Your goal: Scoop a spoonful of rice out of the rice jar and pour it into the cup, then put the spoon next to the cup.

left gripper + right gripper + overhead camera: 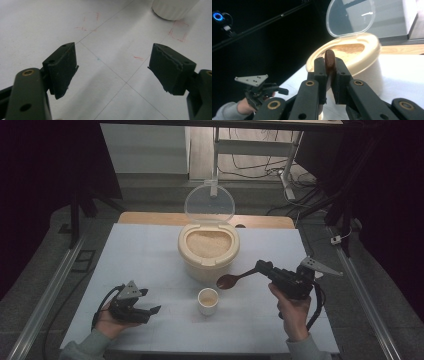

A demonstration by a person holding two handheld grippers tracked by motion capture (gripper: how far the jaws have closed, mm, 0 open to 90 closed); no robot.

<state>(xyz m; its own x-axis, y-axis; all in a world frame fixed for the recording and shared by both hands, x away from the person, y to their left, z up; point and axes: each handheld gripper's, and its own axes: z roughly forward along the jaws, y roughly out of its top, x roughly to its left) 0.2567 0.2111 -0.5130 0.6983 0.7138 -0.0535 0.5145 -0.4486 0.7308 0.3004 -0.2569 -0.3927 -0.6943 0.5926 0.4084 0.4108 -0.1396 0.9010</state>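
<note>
A cream rice container (208,251) stands mid-table with its clear lid (209,203) tipped up and grain showing inside. In front of it sits a small white cup (208,300). My right gripper (263,267) is shut on the handle of a brown wooden spoon (234,279), whose bowl hangs just right of and above the cup. In the right gripper view the spoon (329,60) is pinched edge-on between the jaws, with the container (359,57) beyond. My left gripper (150,307) rests on the table at the front left, open with nothing in it, its fingertips (63,66) wide apart.
The white tabletop (140,260) carries thin lines and red marks (88,24). The cup's base (173,8) shows at the top of the left gripper view. A wooden strip (150,217) runs behind the table, with a metal rail (362,290) on each side.
</note>
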